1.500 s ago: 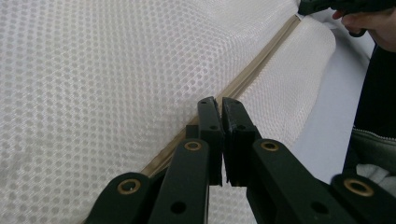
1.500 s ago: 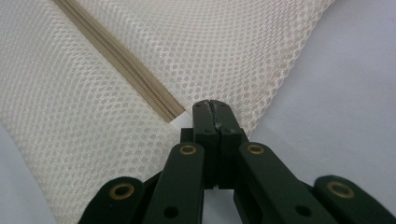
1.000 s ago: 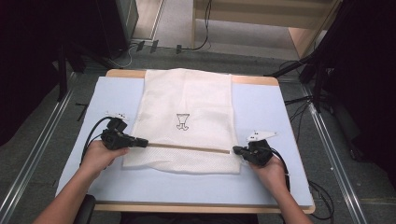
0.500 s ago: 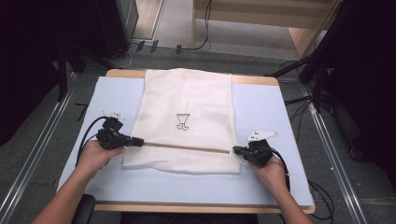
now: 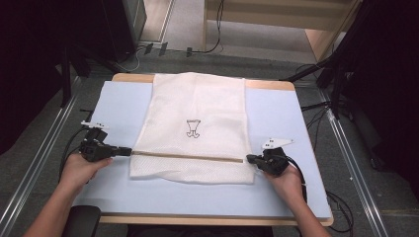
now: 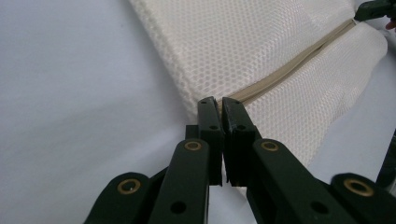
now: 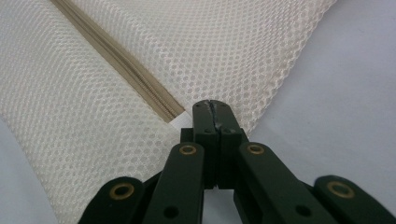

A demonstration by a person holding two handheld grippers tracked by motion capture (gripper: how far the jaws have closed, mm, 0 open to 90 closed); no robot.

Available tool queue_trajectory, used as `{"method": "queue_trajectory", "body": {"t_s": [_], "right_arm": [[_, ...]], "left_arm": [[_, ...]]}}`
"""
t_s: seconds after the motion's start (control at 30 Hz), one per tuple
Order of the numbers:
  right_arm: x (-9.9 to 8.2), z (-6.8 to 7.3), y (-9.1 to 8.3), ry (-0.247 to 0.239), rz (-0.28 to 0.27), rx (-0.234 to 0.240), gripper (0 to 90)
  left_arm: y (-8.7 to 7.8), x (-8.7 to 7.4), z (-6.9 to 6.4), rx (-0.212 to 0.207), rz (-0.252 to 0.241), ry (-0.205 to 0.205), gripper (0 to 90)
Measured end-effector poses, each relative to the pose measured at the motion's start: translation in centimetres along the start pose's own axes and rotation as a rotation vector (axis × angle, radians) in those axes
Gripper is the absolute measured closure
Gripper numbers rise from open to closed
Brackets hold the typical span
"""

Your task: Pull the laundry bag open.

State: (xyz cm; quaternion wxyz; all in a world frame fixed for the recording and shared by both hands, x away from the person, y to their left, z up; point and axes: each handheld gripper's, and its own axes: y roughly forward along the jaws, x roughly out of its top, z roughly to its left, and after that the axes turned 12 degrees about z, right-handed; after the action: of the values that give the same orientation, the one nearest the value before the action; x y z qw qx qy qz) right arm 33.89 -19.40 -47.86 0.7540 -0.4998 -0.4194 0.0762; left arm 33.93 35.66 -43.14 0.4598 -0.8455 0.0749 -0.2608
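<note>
A white honeycomb-mesh cloth bag (image 5: 197, 123) (beige woven zipper tape (image 7: 126, 70)) lies on a smooth matt table cover (image 5: 276, 113).

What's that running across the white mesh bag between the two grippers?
A tan zipper runs across the mesh bag from the left gripper to the right gripper, seen in the high view.

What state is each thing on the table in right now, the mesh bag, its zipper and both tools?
White mesh laundry bag: lying flat on the pale blue table cover, near edge slightly rumpled.
Beige zipper: closed along its visible length, stretched straight between the tools.
Left tool: shut, pinching the zipper's left end.
Right tool: shut, clamped on the bag's edge at the zipper's right end.
</note>
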Motion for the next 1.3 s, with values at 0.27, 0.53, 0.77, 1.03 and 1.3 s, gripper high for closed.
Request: {"method": "queue_trajectory", "body": {"t_s": [0.27,0.53,0.77,1.03,1.3], "right_arm": [[0.0,0.0,0.0,0.001,-0.002,0.000,90.0],[0.0,0.0,-0.1,-0.003,0.004,-0.005,90.0],[0.3,-0.1,-0.2,0.004,0.026,0.006,87.2],[0.7,-0.2,-0.7,0.034,0.016,0.041,75.4],[0.8,-0.2,-1.4,0.048,-0.014,0.016,65.2]], "left_arm": [[-0.1,-0.2,0.0,0.007,-0.005,-0.009,88.7],[0.1,-0.3,0.1,0.013,-0.008,-0.013,88.6],[0.9,-0.2,-0.4,0.053,0.014,0.032,83.0],[0.6,0.0,-0.8,0.068,-0.033,0.046,60.3],[0.0,0.4,-1.2,0.099,-0.106,0.053,43.2]]}}
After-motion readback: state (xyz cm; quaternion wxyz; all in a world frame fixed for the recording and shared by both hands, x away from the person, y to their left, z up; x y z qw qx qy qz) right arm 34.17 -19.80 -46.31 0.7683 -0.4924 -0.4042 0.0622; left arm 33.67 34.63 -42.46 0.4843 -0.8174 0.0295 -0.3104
